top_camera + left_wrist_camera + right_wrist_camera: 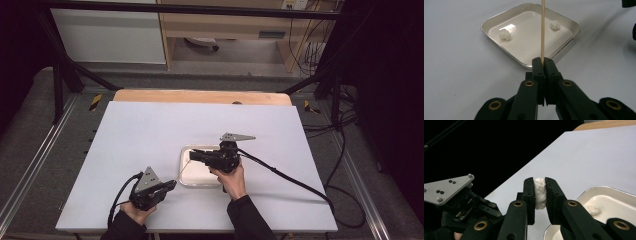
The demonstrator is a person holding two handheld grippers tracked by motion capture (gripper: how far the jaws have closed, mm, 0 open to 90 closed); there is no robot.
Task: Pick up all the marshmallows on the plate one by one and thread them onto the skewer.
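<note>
Skewering looks like the work in hand: the left gripper (543, 62) has its jaws closed tight on a thin wooden skewer (543, 27), while the right gripper (539, 192) is clamped on a white lump (539, 192), its jaws held apart only by the lump's width.

In the left gripper view the skewer runs straight out ahead of the jaws, its long axis in line with them, pointing forward over the tray (486, 23) that sits just beyond the tips. Two more lumps lie in that tray, one (505, 34) ahead and to the left of the skewer, the other (555, 25) ahead and to the right. The skewer's far tip runs out of that picture.

From the high view the right gripper (196, 155) hangs over the tray (186, 181), pointing toward the left gripper (171, 185), which sits at the tray's near left corner and aims up toward it. The held lump therefore lies ahead of the skewer's tip and above it. The coming move likely turns on lining the lump's middle up with the skewer's axis, then pushing along that axis. The right gripper is the nearer one to the tray.
</note>
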